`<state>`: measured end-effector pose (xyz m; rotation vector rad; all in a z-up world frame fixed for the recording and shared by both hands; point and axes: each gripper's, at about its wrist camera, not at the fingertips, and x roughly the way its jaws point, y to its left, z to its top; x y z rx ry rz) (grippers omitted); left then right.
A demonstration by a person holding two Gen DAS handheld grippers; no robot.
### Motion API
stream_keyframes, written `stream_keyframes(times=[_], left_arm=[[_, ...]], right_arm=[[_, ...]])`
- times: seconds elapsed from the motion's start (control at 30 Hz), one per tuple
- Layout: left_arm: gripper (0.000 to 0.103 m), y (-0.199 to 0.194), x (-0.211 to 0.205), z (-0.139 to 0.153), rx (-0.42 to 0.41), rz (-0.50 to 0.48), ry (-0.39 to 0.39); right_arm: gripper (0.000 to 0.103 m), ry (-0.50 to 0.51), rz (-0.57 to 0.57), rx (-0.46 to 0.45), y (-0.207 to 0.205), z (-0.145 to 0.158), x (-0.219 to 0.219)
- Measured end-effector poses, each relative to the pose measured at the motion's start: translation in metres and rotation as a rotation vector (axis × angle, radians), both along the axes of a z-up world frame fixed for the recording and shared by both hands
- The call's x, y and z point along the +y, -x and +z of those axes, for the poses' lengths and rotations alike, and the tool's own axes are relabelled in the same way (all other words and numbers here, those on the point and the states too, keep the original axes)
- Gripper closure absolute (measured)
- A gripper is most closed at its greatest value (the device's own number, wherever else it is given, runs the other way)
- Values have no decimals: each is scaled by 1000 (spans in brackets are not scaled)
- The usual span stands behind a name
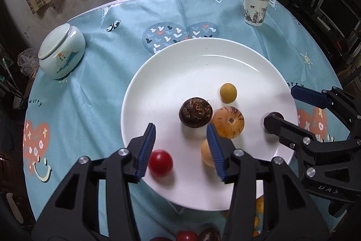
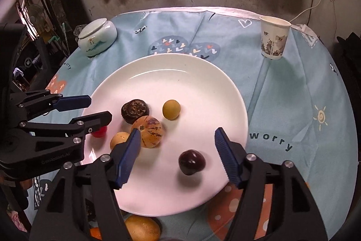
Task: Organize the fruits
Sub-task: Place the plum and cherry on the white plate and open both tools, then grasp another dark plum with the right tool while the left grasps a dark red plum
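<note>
Fingers of the left gripper (image 1: 180,148) are being held apart above the near edge of the large round white ceramic plate (image 1: 203,64), nothing being pressed between their blue ribbed pads; the small glossy red round fruit (image 1: 160,163) is lying on the plate just beside the left pad, apart from it so far as can be told; the fingers of the right gripper (image 2: 177,156) are likewise being held released, the dark purple plum-like fruit (image 2: 191,162) resting on the plate between them without being touched. Near the plate's middle, the dark brown wrinkled round fruit (image 1: 195,112) and the orange, purple-streaked round fruit (image 1: 228,122) are lying touching; the small yellow-green round fruit (image 1: 228,92) is lying just beyond them; the pale orange round fruit (image 2: 119,139) is being partly hidden behind a finger. The plate is being carried by the worktop under the light blue heart-printed cloth (image 1: 94,83); the pale celadon lidded ceramic jar (image 1: 62,53) and the white printed paper cup (image 1: 255,8) are standing well apart at the far side; a yellow-brown oval fruit (image 2: 142,228) is lying on the cloth beside the plate's near rim.
</note>
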<state>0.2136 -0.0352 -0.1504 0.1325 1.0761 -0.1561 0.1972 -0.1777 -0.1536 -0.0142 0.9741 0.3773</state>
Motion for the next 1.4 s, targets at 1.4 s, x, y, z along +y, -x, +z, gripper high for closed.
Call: stream_keyframes(times=[1.4], left_arm=[[28,225,103,-2,107,163,59]], right_arm=[[35,104,29,100,207,-41,-5]])
